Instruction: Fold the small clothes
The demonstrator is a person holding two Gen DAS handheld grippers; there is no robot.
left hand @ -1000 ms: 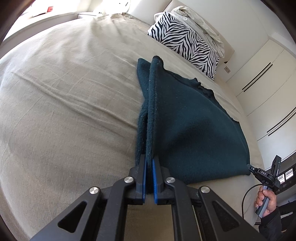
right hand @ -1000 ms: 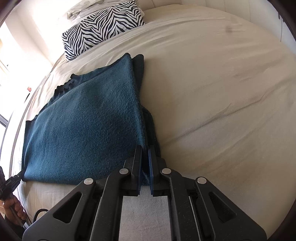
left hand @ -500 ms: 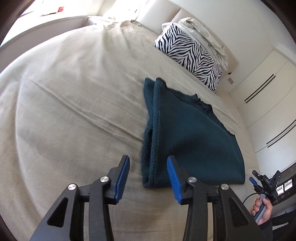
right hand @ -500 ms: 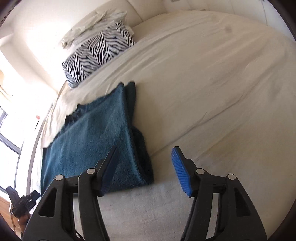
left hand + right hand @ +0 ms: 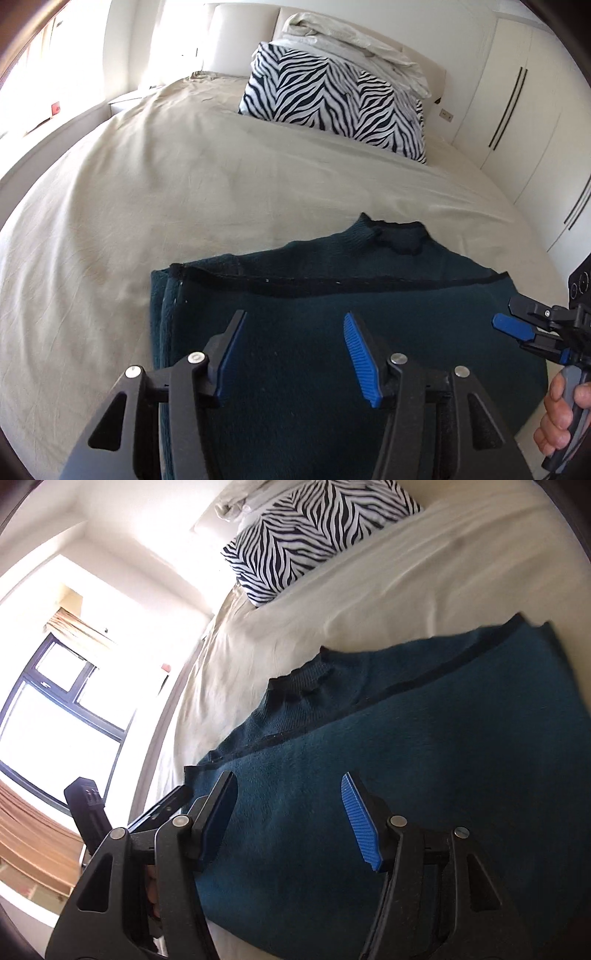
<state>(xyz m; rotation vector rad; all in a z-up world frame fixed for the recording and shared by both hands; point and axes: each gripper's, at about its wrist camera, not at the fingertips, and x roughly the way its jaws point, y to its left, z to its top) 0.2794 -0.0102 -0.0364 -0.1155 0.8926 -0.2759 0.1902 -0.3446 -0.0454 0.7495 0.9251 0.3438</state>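
A dark teal knit sweater (image 5: 332,295) lies folded flat on the beige bed; its collar (image 5: 402,236) points toward the pillow. It also shows in the right wrist view (image 5: 424,746). My left gripper (image 5: 293,354) is open and empty, hovering over the sweater's near part. My right gripper (image 5: 291,816) is open and empty above the sweater; it also shows in the left wrist view (image 5: 517,328) at the right edge, over the sweater's right side.
A zebra-print pillow (image 5: 332,99) with a crumpled white sheet (image 5: 351,51) on it sits at the head of the bed. White wardrobe doors (image 5: 517,110) stand on the right. A window (image 5: 55,709) lies beyond the bed's left edge. Beige bedspread (image 5: 147,192) surrounds the sweater.
Both grippers released the sweater's folded edges a second ago, opened wide, and have swung round over the near edge of the folded sweater, facing the pillow.
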